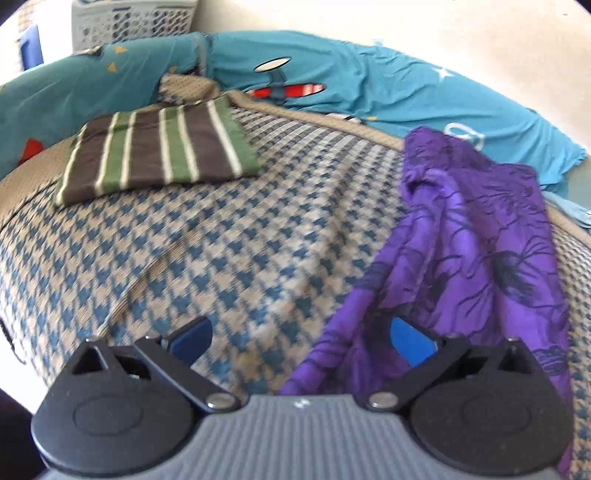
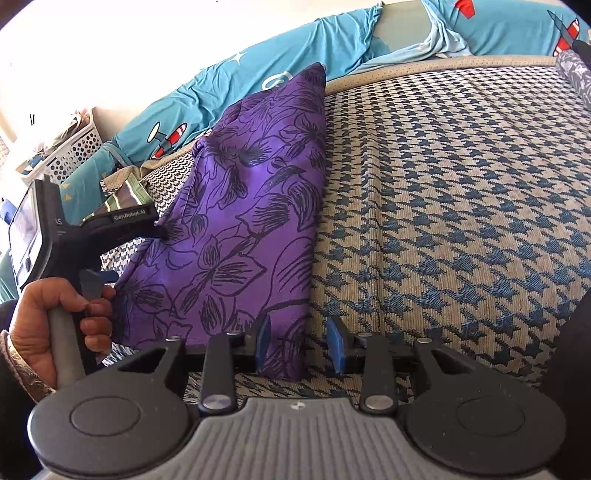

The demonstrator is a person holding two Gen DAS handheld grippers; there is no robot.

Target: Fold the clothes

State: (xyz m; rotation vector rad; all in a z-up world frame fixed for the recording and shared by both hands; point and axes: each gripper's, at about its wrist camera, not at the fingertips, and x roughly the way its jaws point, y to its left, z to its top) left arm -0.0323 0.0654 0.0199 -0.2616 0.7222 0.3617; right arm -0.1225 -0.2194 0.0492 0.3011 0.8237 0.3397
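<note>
On the bed, over a blue-and-tan houndstooth cover point(image 2: 461, 192), a purple garment with a dark flower print point(image 2: 251, 221) lies stretched from near to far, its far tip reaching the turquoise airplane-print bedding point(image 2: 332, 40). The right tool point(image 2: 300, 345) stands released, its blue pads apart, with the garment's near right corner lying between them; one pad point(image 2: 263, 341) sits over the cloth and the other over the bare cover. The left tool point(image 1: 303, 338) is spread wide as well, its right pad point(image 1: 410, 338) against the garment's rumpled left edge, though the blur makes it hard to say whether it touches. In the right wrist view, the person's left hand point(image 2: 62, 317) grips the handle of that tool at the near left. Far left on the cover rests a folded brown-and-green striped garment point(image 1: 159, 151), well apart from the purple one. A white perforated laundry basket point(image 1: 133, 22) stands beyond the bedding at the far left.
</note>
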